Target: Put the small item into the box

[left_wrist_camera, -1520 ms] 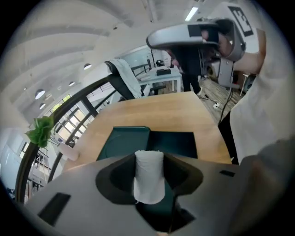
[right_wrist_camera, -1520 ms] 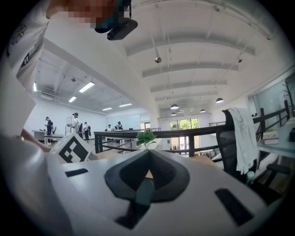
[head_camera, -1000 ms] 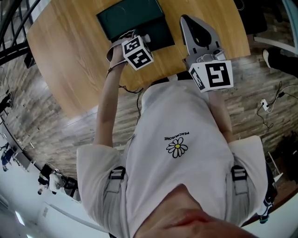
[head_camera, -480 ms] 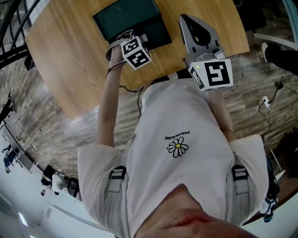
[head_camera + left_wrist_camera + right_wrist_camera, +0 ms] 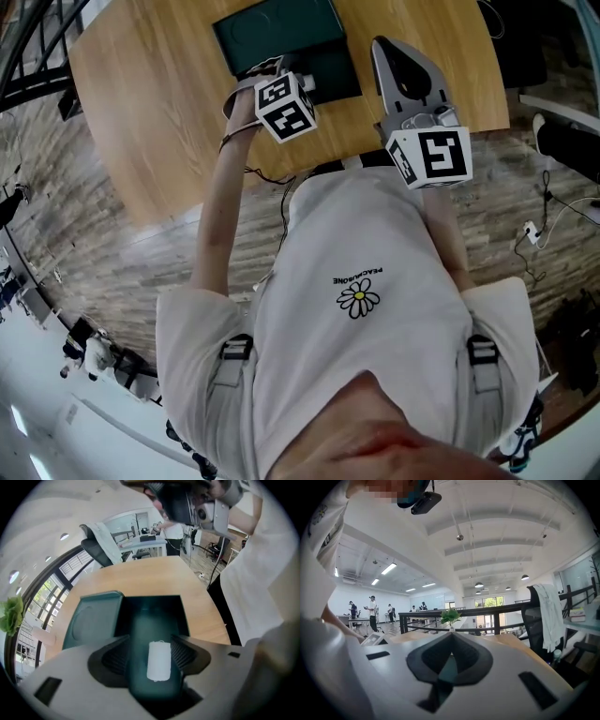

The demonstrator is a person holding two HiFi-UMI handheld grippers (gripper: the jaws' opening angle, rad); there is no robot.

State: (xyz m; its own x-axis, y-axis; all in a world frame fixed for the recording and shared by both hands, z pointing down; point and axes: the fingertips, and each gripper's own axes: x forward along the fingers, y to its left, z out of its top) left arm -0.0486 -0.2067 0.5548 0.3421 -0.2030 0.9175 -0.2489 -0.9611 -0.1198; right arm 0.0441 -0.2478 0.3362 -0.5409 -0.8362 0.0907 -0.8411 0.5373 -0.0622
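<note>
Left gripper view shows the left gripper (image 5: 150, 641) spread, its jaws just opened, the small item (image 5: 159, 661) between them inside the box (image 5: 140, 616) at lower centre; a pad brushing it while lifting could drag it out

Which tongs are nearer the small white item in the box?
Left. The left tongs hang directly over the white item in the box; their jaws have just been opening, the item loose between them. The right tongs, shut, are off to the box's side.
</note>
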